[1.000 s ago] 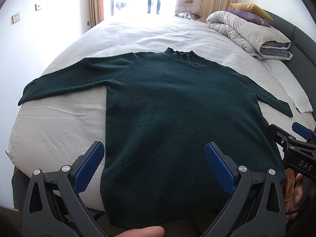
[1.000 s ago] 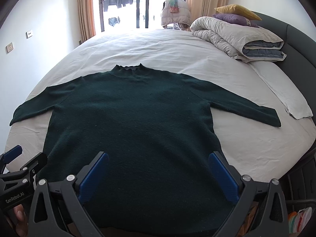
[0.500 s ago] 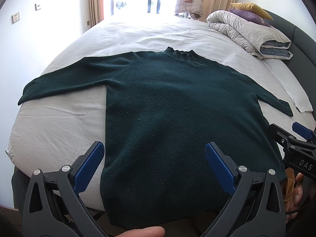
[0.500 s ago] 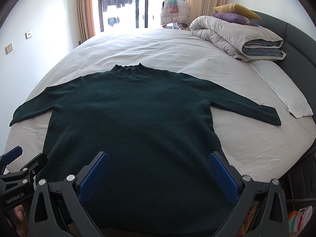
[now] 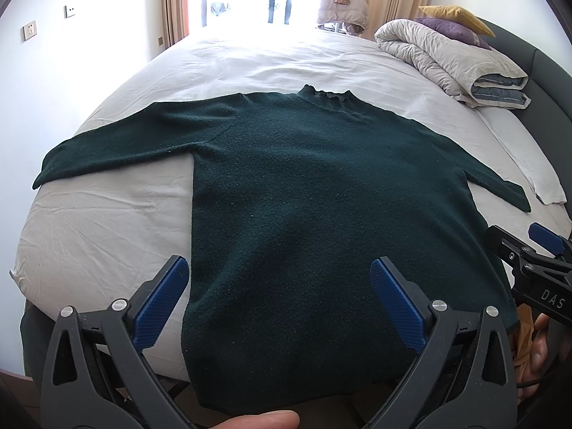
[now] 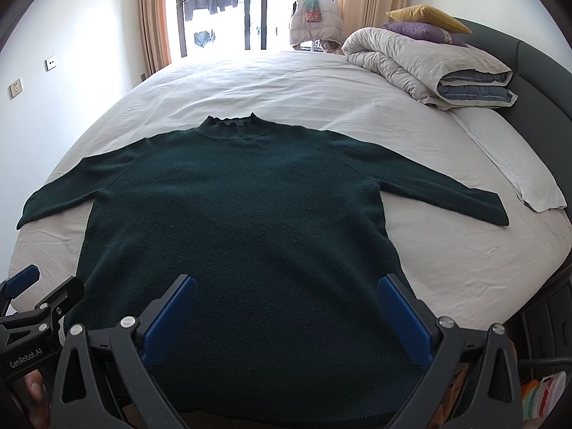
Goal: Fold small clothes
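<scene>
A dark green sweater point(image 5: 314, 214) point(image 6: 236, 221) lies flat and face up on the white bed sheet point(image 5: 107, 221), sleeves spread to both sides, collar toward the window. Its hem hangs over the near bed edge. My left gripper point(image 5: 279, 300) hovers open above the hem's left half, holding nothing. In the right wrist view my right gripper point(image 6: 284, 312) hovers open above the hem's right half, also holding nothing. Each gripper shows at the side of the other's view: the right gripper point(image 5: 529, 250) and the left gripper point(image 6: 35, 286).
A rolled beige duvet point(image 6: 425, 68) with yellow and purple pillows sits at the far right by the dark headboard point(image 6: 540, 60). A white pillow point(image 6: 514, 168) lies along the right edge. A padded vest on a stand point(image 6: 314, 21) is by the window. A thumb point(image 5: 264, 420) shows at the bottom.
</scene>
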Demonstrator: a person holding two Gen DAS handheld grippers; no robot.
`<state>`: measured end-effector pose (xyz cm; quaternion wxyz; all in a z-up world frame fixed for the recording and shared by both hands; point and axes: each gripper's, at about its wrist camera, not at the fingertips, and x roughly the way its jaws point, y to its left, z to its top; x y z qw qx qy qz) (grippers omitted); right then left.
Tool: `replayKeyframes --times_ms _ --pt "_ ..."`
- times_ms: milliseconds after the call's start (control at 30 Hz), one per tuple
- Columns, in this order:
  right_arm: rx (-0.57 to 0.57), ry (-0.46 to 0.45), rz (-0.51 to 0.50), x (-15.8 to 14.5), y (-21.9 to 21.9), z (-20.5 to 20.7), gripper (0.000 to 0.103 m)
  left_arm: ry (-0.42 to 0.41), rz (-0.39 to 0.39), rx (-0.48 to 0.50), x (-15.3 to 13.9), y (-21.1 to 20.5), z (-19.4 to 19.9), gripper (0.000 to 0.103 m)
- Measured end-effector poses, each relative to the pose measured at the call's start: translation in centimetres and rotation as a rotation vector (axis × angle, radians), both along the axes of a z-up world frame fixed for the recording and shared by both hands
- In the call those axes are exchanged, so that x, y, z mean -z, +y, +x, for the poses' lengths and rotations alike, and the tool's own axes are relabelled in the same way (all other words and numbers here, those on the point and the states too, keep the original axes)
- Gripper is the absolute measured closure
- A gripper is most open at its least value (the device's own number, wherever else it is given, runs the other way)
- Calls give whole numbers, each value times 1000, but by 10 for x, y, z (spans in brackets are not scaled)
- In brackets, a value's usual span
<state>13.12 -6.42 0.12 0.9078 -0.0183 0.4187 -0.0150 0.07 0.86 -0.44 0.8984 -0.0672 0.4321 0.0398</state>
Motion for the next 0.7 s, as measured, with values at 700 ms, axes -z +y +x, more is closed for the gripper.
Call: replayKeyframes --times_ms 700 --pt "1 2 1 1 0 0 0 0 -2 0 0 0 0 0"
